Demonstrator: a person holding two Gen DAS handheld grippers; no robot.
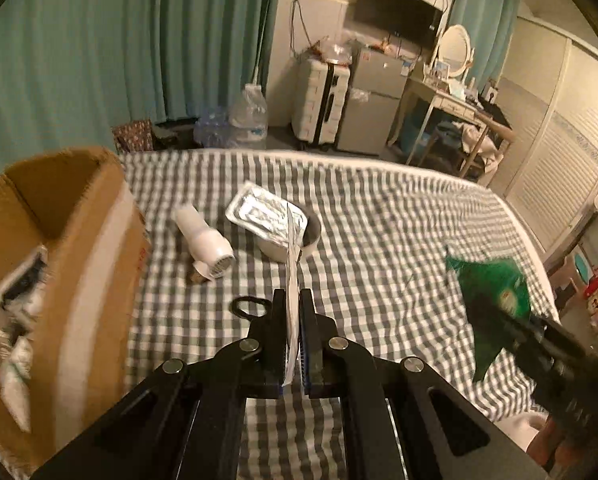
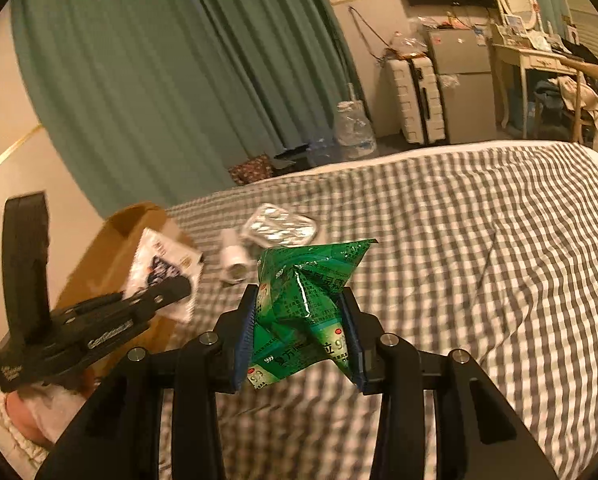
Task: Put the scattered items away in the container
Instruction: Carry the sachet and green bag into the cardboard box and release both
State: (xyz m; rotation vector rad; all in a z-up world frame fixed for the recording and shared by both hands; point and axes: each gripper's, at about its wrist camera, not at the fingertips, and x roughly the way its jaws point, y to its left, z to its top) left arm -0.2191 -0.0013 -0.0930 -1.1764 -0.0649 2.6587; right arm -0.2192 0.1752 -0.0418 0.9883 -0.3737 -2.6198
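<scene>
We hold the left tongs pressed on a thin white packet, seen edge-on, above the checked bed just beside the cardboard box. Our right tongs pinch a crumpled green sachet over the bed. A small white hair dryer and a foil packet on a bowl lie near the box.

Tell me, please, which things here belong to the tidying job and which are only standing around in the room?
Belong to the job:
- cardboard box
- flat white packet in left tool
- green sachet pack in right tool
- white bottle
- foil blister packs
- white bowl

Just lying about:
- suitcase
- water jug
- mirror
- curtain
</scene>
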